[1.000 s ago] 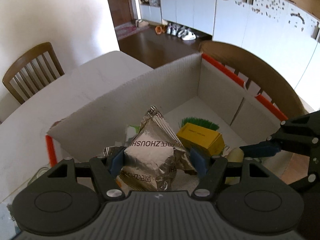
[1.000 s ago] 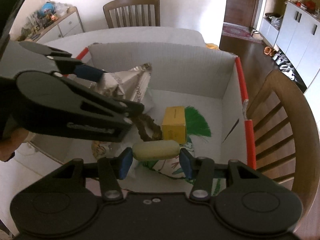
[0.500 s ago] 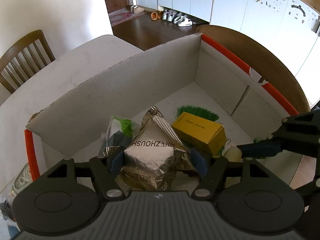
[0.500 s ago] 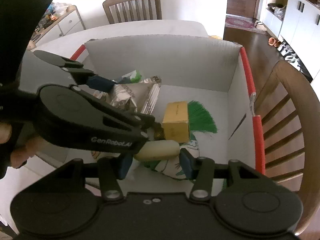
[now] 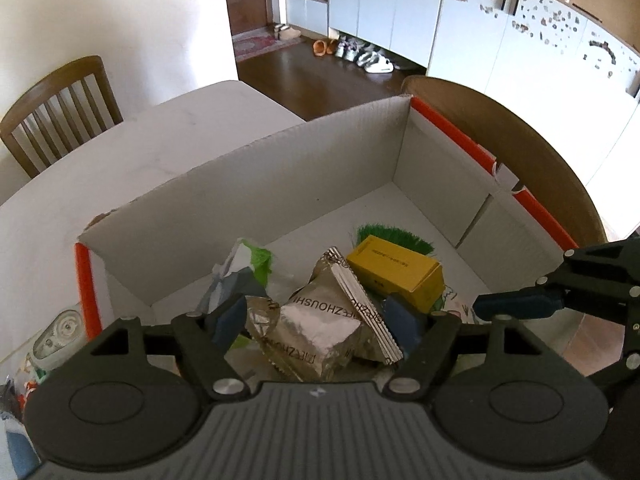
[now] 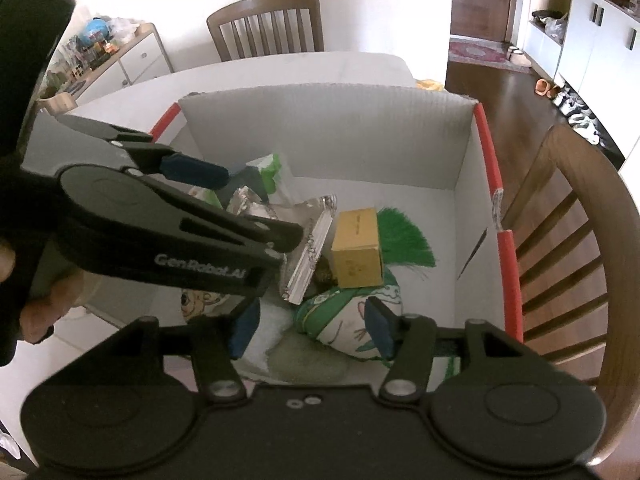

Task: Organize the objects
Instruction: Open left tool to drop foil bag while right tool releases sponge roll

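Observation:
A white cardboard box (image 5: 280, 168) with orange edges (image 6: 490, 152) stands on the table. My left gripper (image 5: 316, 318) is open over it, jaws wide around a silver foil snack packet (image 5: 320, 328) that lies loose in the box; the packet also shows in the right wrist view (image 6: 308, 248). My right gripper (image 6: 312, 326) is open and empty above a green-patterned pouch (image 6: 348, 320). A yellow carton (image 5: 396, 270) and a green brush (image 6: 404, 240) lie in the box. The pale oblong item is not in view.
A green-and-white packet (image 5: 248, 264) leans in the box's left corner. A wooden chair (image 6: 580, 240) stands right of the box, another (image 5: 56, 112) at the table's far side. The white table (image 5: 120, 152) extends left. Small items (image 5: 52, 336) lie by the box's left.
Both grippers have opened. The foil packet dropped from my left jaws into the box. The pale oblong item left my right jaws and is out of sight.

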